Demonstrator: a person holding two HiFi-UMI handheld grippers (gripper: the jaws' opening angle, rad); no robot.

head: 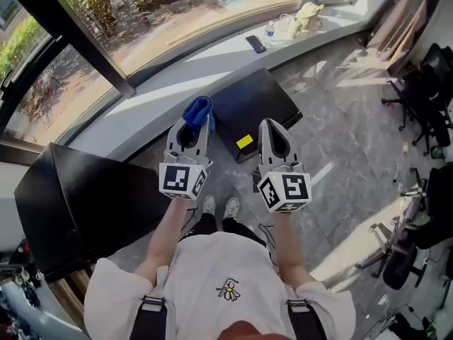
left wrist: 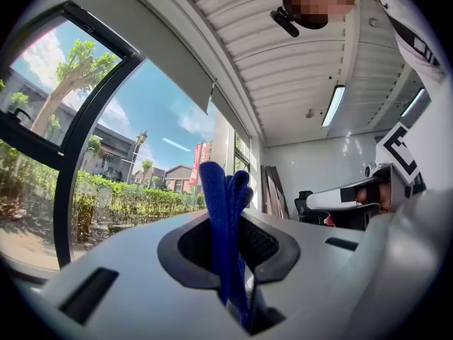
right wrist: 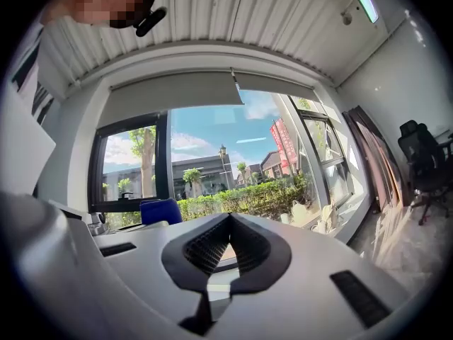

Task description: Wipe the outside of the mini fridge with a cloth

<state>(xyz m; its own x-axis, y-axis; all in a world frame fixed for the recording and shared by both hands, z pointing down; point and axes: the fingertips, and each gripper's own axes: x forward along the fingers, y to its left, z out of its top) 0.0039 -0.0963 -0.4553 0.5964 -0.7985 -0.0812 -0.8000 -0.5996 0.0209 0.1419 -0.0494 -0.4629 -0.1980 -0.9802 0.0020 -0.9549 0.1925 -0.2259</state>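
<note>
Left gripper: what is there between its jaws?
A folded blue cloth is clamped between the jaws of the left gripper and sticks out past them. Its lower end is hidden deep in the jaw slot.

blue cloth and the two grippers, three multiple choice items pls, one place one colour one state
1. Where is the blue folded cloth? A on the windowsill; B between the left gripper's jaws; C on the floor.
2. Colour of the label on the black flat-topped box? A red; B yellow; C green.
3. The right gripper is: A shut on a bottle; B wide open; C shut, empty.
B, fabric stands between its jaws; B, a yellow patch shows; C, its pads meet on nothing.
</note>
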